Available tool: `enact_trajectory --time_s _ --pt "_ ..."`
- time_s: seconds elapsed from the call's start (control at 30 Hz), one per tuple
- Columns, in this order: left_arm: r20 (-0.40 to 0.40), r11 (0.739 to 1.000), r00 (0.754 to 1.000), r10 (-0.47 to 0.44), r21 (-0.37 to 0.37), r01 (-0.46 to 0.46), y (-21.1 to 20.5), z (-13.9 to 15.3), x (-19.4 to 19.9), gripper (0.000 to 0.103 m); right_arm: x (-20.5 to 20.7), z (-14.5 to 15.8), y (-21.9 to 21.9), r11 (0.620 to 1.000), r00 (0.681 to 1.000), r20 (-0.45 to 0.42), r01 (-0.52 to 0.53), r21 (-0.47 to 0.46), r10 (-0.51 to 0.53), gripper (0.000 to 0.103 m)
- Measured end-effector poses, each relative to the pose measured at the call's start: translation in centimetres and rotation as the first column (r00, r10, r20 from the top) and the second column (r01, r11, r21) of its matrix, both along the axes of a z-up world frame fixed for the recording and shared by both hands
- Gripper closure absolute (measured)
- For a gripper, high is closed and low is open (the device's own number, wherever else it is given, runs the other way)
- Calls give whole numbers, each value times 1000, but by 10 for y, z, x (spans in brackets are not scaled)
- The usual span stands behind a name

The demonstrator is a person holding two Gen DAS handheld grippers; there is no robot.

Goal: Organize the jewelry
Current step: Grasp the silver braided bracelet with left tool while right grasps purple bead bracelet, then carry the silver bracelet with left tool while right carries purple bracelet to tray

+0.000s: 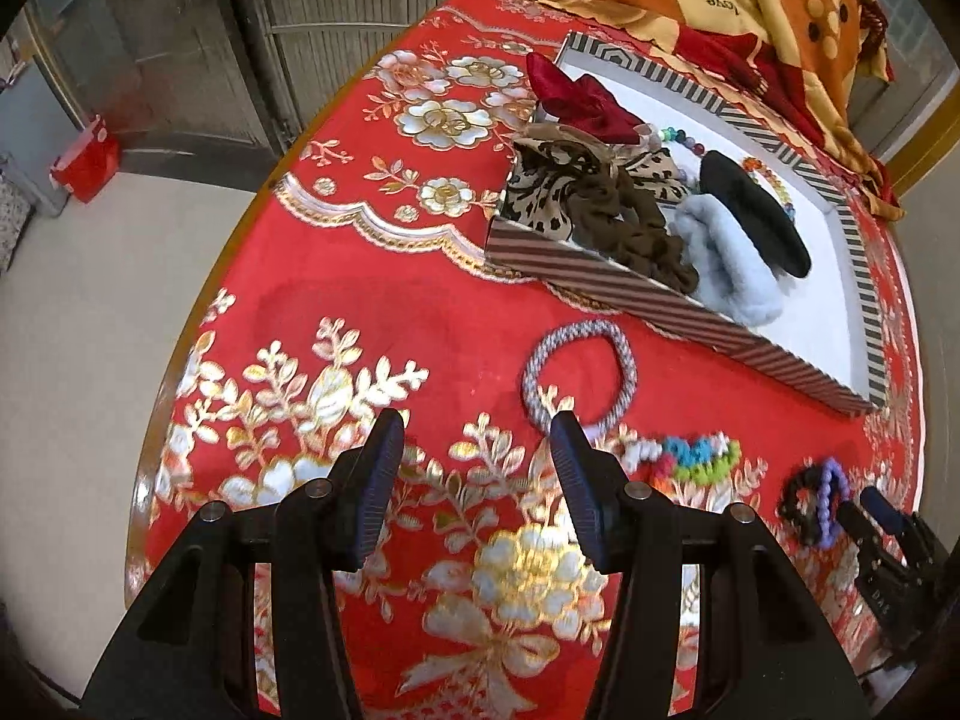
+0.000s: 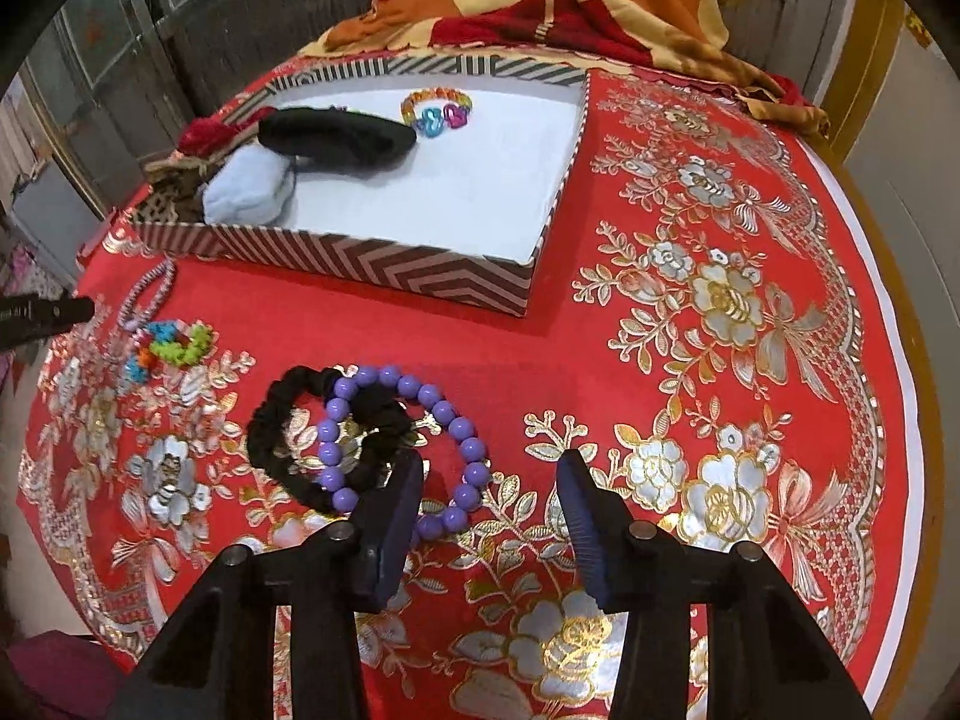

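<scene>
On the red floral worktop (image 2: pixel 600 330), the left hand-held gripper (image 1: pixel 477 438) hangs wide open and empty, with the silver woven bracelet (image 1: pixel 579 375) lying just at its 1 o'clock. Beside that, toward 3 o'clock, lies a multicoloured beaded bracelet (image 1: pixel 699 456). The striped box (image 2: pixel 384 264) at 12 o'clock holds scrunchies and a rainbow bracelet (image 2: pixel 435 108). The right hand-held gripper (image 2: pixel 489 480) stands partly open, gripping nothing; the purple bead bracelet (image 2: pixel 408 438), overlapping a black scrunchie (image 2: pixel 282 438), passes under its left finger.
</scene>
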State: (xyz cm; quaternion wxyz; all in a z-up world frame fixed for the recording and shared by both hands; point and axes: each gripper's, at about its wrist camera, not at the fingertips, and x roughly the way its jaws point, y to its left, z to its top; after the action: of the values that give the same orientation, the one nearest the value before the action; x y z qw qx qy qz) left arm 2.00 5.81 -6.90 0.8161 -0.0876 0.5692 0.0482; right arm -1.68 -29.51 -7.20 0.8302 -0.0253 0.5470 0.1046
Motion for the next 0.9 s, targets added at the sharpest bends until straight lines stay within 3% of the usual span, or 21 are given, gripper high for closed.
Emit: enact_trajectory --time_s 0.1,0.37,0.63,0.67,0.77,0.9 --pt "-14 998 1000 -23 50 24 -6 -7 12 53 2 -3 1 1000 1000 -5 0 -11 0 59" --pt "-61 992 995 -77 96 83 -17 -24 33 53 6 -8 2 1000 1000 3 -8 -20 8 59" --pt "-63 987 991 -116 105 122 -25 -26 43 54 8 -6 9 999 999 12 -44 -19 44 86" --pt "-58 987 991 -124 96 129 -25 -26 43 57 8 -6 9 999 999 11 -45 -14 45 90" --pt "-45 985 988 -151 83 154 -27 -25 42 92 9 -4 7 999 999 0 -37 34 37 94" --pt "-59 985 985 -165 44 168 -24 -24 40 97 7 7 8 998 999 23 -43 53 42 94"
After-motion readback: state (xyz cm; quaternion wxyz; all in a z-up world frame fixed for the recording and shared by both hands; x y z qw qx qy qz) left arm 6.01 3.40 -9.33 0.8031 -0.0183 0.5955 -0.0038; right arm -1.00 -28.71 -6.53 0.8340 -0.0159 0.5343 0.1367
